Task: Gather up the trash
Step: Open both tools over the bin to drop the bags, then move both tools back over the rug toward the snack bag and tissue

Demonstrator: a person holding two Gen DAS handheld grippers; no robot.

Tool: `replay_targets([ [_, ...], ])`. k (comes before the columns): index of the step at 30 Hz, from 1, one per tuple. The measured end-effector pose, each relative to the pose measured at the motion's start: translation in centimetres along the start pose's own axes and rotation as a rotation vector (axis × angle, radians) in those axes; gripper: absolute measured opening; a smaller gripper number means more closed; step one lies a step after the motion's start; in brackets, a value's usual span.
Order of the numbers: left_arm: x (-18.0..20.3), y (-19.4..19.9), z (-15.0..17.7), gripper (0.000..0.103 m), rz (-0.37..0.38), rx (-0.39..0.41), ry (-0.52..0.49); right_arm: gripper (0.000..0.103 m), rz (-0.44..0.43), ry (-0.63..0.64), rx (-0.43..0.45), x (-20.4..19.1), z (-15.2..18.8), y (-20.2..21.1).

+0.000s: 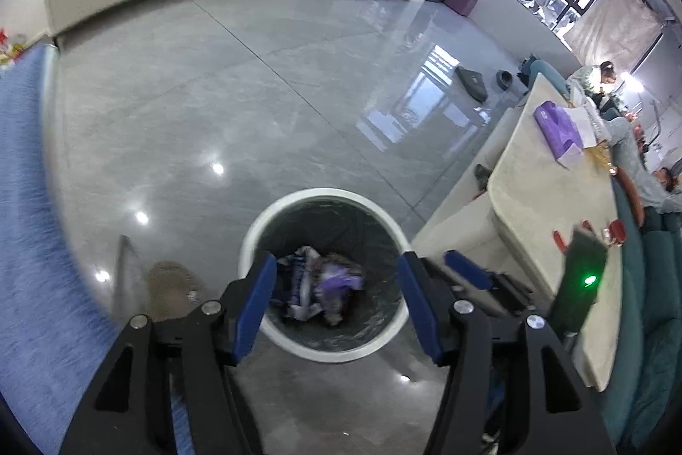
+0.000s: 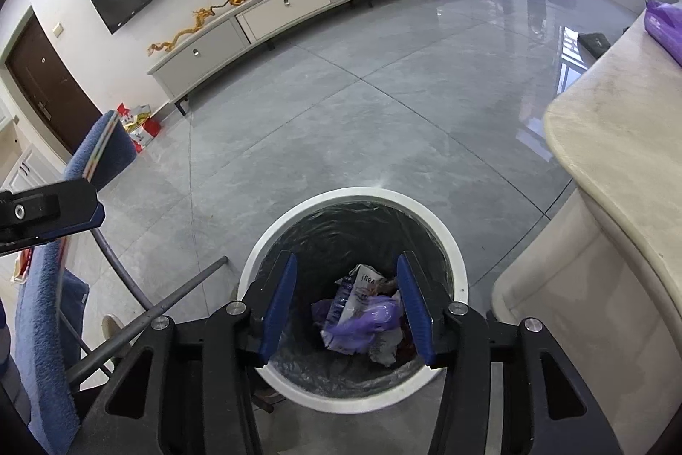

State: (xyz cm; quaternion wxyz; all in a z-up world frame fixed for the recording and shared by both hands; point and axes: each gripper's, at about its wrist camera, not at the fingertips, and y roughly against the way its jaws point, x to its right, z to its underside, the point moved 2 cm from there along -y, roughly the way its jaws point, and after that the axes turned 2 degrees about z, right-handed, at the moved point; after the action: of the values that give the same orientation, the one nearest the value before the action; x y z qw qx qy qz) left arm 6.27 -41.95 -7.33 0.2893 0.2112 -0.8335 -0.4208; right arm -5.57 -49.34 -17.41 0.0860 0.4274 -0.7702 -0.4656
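Both the left hand-held gripper (image 1: 336, 301) and the right hand-held gripper (image 2: 347, 303) are being held released and empty above the round white black-lined bin (image 2: 447, 241), seemingly so the crumpled purple-and-white wrappers (image 2: 362, 323) are left lying inside it.

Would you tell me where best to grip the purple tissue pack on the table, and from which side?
Probably across the narrow width of the purple tissue pack, coming from above: it lies flat on the table, near its far end, soft-sided, top free.
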Motion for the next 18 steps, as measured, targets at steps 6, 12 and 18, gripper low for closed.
replay_targets([
  [6,-1.4,5.5,2.0,0.058,-0.17,0.11,-0.026,0.049,-0.038,0.013,0.036,-1.4,0.1,3.1],
  [12,-3.9,12.6,4.8,0.058,-0.362,0.246,-0.015,0.051,-0.11,0.084,0.084,-5.5,-0.3,6.8],
  [18,-8.1,19.2,8.2,0.058,-0.537,0.346,0.08,0.052,-0.224,0.207,0.125,-12.1,-0.5,9.8],
])
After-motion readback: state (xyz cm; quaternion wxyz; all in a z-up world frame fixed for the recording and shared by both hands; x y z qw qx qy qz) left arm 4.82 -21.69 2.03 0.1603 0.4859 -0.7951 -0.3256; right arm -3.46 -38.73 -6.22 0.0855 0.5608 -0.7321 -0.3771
